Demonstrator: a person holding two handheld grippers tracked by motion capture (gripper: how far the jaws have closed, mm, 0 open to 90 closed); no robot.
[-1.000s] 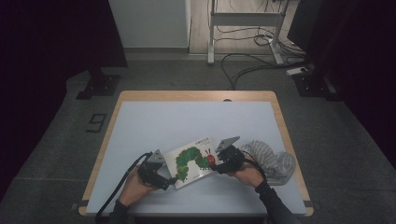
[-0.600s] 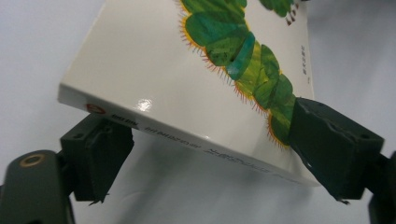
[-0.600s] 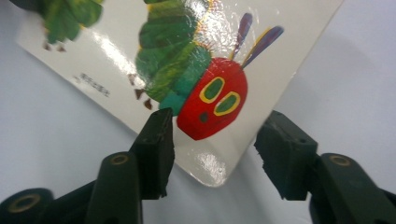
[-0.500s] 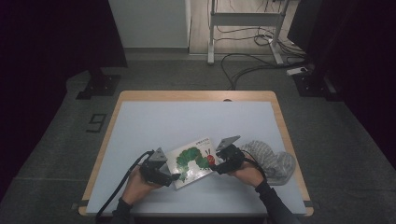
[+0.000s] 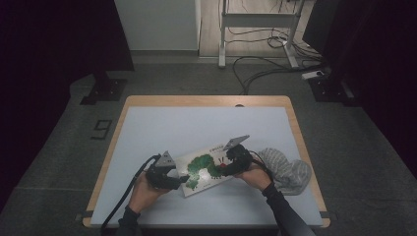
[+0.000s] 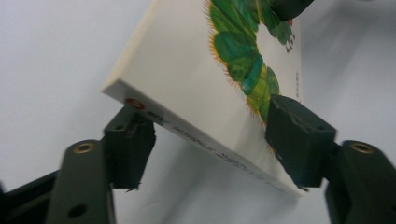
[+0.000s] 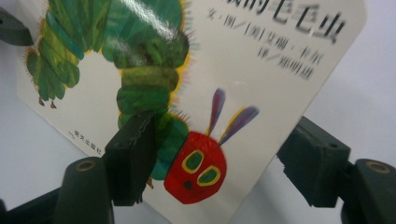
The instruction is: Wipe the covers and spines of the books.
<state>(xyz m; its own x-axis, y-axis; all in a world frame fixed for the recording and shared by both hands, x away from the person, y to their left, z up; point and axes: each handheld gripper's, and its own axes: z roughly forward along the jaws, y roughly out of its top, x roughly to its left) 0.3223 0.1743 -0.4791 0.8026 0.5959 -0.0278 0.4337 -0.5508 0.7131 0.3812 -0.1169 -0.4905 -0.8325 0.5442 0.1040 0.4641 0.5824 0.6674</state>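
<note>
White board book (image 5: 206, 168) w/ green caterpillar cover sits near table's (image 5: 196, 123) front edge, betw both grippers. Left gripper (image 5: 178, 180), jaws just closing, pinches its spine end. Right gripper (image 5: 225, 168), jaws just opening, straddles caterpillar's head; can't tell if touching. Grey cloth (image 5: 287, 169) at right.

My left gripper (image 5: 183, 178) has just been closing, my right gripper (image 5: 222, 166) opening; the two face each other, jaws half-spread.

white book (image 5: 206, 168) with green caterpillar, red face; grey striped cloth (image 5: 286, 169); pale blue table (image 5: 196, 123)
</note>
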